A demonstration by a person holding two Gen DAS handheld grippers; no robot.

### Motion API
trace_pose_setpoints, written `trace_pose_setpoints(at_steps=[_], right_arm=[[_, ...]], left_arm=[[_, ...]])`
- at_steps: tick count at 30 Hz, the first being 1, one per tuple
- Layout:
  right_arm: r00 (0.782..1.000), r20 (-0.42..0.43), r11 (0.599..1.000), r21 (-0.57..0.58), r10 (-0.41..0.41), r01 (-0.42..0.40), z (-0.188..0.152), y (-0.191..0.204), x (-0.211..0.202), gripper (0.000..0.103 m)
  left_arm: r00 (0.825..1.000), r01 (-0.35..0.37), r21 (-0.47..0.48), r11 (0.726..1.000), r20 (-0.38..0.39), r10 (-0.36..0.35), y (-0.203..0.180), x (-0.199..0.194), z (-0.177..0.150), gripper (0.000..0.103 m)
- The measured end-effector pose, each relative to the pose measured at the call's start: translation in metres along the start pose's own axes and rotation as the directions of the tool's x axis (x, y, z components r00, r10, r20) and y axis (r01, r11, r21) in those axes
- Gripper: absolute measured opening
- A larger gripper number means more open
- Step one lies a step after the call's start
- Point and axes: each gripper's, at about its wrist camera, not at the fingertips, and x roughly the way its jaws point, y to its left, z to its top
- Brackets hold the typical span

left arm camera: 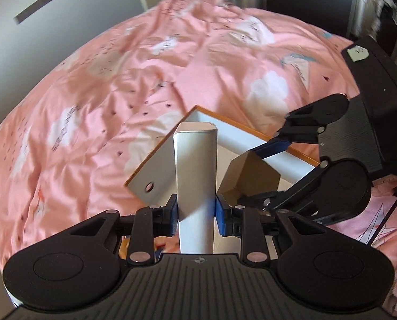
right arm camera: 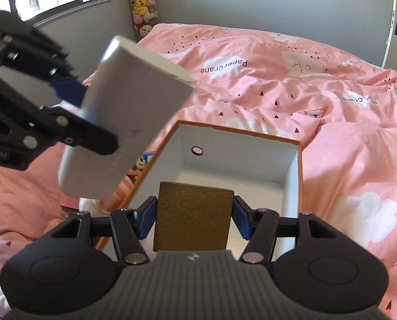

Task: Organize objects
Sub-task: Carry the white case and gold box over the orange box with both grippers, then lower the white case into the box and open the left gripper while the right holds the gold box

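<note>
We see an open orange-rimmed box point(right arm camera: 299, 160) w/ white inside lying on the pink duvet point(right arm camera: 345, 146), right in front of both claws; its visible floor looks bare, w/ a round hole in the far wall. Our right gripper point(right arm camera: 194, 217) clamps a gold box point(right arm camera: 193, 216) just above the box's near edge. Our left gripper point(left arm camera: 195, 213) pinches a white box point(left arm camera: 195, 173), held up left of the container. The duvet reads "PaperCrane".
</note>
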Motion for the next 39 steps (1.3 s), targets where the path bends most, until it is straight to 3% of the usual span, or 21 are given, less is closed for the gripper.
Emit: trace_pose_setpoints(at_steps=[5,13,19,25,32,34,36,39], right_arm=[[0.999,-0.045,1.0,-0.023,-0.011,0.01,-0.01,-0.018,0.016,0.062],[0.994,-0.105,0.988,-0.153,-0.017,0.001,-0.021,-0.026,0.034,0.062],[0.987,-0.157,0.972,-0.237,-0.028,-0.011,-0.026,-0.032,0.049,0.062],[0.984,-0.176,0.975,-0.219,0.003,-0.042,-0.026,-0.048,0.06,0.062],[0.98,-0.198,0.971,-0.235,-0.003,-0.044,-0.026,-0.052,0.073,0.062],[0.98,-0.2,0.97,-0.239,0.0,-0.049,-0.026,-0.052,0.074,0.062],[0.979,-0.202,0.968,-0.246,0.0,-0.051,-0.026,-0.052,0.076,0.062],[0.979,-0.204,0.966,-0.252,-0.001,-0.052,-0.025,-0.052,0.079,0.062]], left_arm=[[0.994,0.033,0.111,0.993,-0.11,-0.02,-0.016,0.05,0.016,0.031],[0.97,0.127,0.189,0.974,-0.228,-0.082,-0.021,0.114,0.02,0.031],[0.936,0.182,0.205,0.962,-0.336,-0.106,-0.021,0.161,0.018,0.031],[0.91,0.233,0.249,0.94,-0.398,-0.12,-0.02,0.194,0.014,0.031],[0.911,0.268,0.362,0.893,-0.397,-0.112,-0.016,0.217,0.008,0.032],[0.918,0.267,0.411,0.872,-0.383,-0.1,-0.013,0.215,0.007,0.037],[0.931,0.237,0.475,0.848,-0.361,-0.058,-0.013,0.21,0.005,0.049],[0.927,0.218,0.529,0.82,-0.375,-0.005,-0.01,0.204,0.002,0.052]])
